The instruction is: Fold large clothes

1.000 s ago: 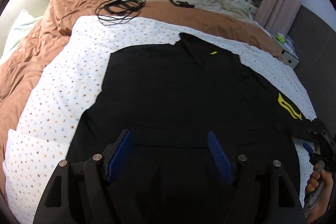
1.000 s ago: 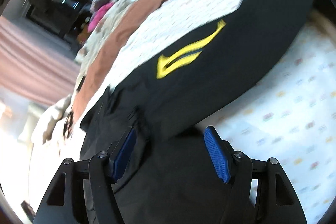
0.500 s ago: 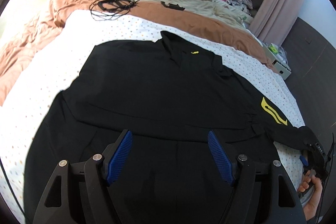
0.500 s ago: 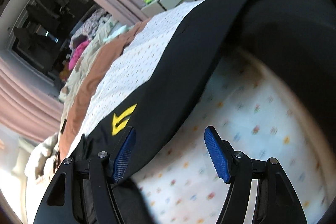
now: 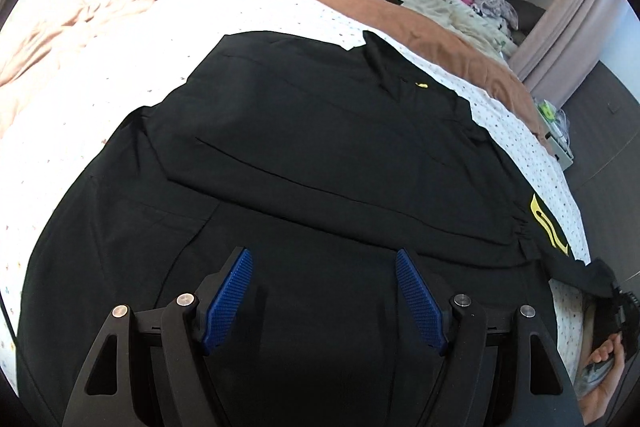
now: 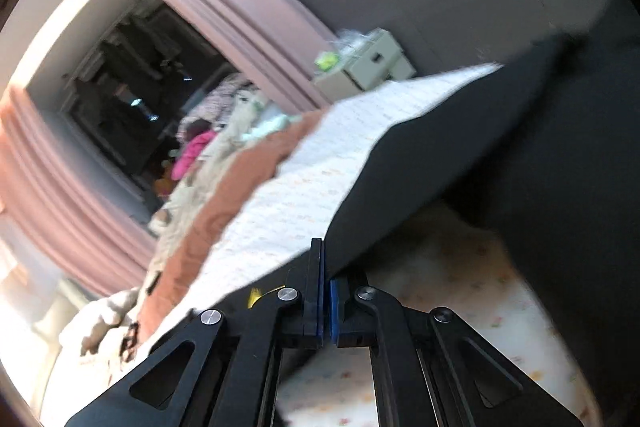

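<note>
black jacket [image 5: 320, 155] lies spread flat on the dotted white sheet [image 5: 248, 11] of the bed, its collar toward the far side and a yellow logo [image 5: 548, 227] on the sleeve at right. left gripper [image 5: 324, 295] hovers above the jacket's near part, blue fingers [image 5: 228, 295] wide apart, holding nothing. right gripper [image 6: 325, 291] has its fingers pressed together on the sleeve edge [image 6: 440, 163], lifting that cloth off the sheet. a brown blanket [image 5: 420, 23] lies beyond.

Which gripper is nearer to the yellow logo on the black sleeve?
Right. The right gripper is shut on the black sleeve just beyond the yellow logo. The left gripper hovers open over the garment's lower middle, well aside from the logo.
</note>
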Available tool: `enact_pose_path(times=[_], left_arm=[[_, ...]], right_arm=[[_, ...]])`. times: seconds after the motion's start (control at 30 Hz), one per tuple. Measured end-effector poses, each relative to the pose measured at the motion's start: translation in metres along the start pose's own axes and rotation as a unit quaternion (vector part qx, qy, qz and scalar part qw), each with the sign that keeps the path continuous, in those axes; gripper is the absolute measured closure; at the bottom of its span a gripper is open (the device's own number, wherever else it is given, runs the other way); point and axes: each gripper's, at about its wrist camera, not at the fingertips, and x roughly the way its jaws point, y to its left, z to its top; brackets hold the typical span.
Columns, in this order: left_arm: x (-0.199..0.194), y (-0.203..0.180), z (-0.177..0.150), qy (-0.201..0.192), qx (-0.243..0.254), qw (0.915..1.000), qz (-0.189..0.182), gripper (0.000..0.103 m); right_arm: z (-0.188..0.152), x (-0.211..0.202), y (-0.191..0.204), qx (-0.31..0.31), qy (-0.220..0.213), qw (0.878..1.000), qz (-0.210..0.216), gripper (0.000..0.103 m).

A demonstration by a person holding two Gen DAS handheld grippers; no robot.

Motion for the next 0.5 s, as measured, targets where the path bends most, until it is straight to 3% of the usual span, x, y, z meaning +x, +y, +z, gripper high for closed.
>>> enact_pose_path(times=[0.3,0.5], left_arm=[[-0.019,0.023,0.007,-0.016,-0.011,0.9998,-0.003,0.027],[-0.025,0.041,0.011,-0.019,-0.033,0.9992,-0.015,0.027]], right_arm=[[-0.005,-0.018,0.091,-0.056,0.002,0.994,0.091,0.1],[-0.025,-0.02,0.139,-0.079,0.027,0.986,0.141,0.1]])
